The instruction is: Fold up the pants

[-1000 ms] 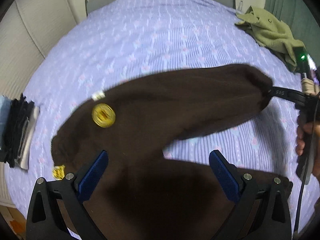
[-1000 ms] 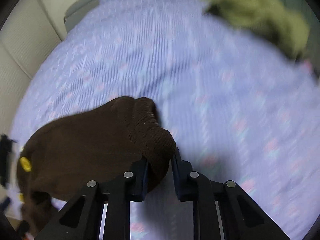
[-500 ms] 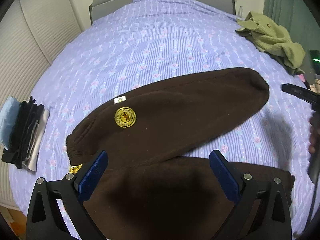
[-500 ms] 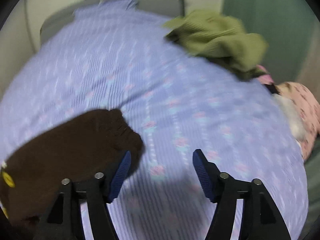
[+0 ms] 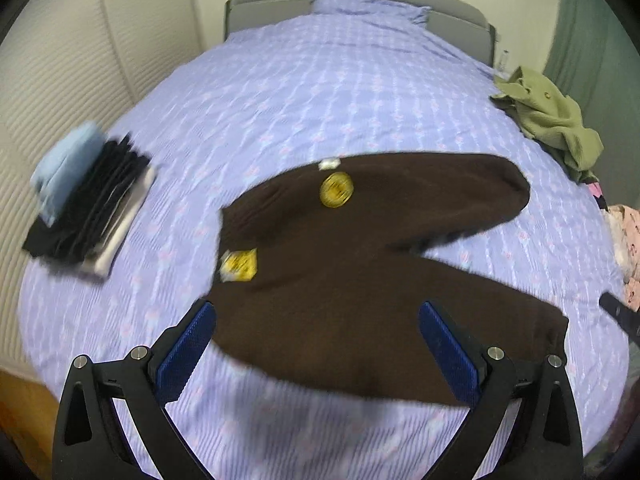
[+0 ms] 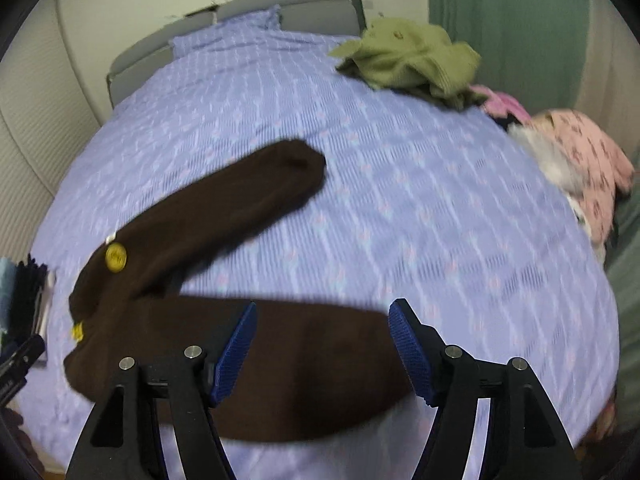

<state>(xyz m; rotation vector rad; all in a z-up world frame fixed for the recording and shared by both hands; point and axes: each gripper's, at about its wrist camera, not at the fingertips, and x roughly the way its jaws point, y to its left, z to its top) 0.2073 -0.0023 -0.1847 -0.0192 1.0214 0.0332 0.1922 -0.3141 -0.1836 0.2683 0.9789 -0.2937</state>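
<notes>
Dark brown fleece pants (image 5: 360, 264) lie spread on the bed, legs splayed in a V toward the right, with a round yellow patch (image 5: 337, 189) and a yellow tag (image 5: 239, 265) near the waist at the left. They also show in the right wrist view (image 6: 224, 240). My left gripper (image 5: 318, 350) is open and empty above the near leg by the waist. My right gripper (image 6: 322, 350) is open and empty above the near leg's cuff end.
The bed has a lilac patterned cover (image 5: 320, 92). A stack of folded dark and light-blue clothes (image 5: 86, 200) sits at the left edge. A green garment (image 5: 552, 120) and pink clothes (image 6: 580, 168) lie at the right. The grey headboard (image 5: 360, 0) is at the far end.
My right gripper let go of the far leg's cuff, opened, and moved back over the near leg. The far leg now lies flat. My left gripper pulled back and up.
</notes>
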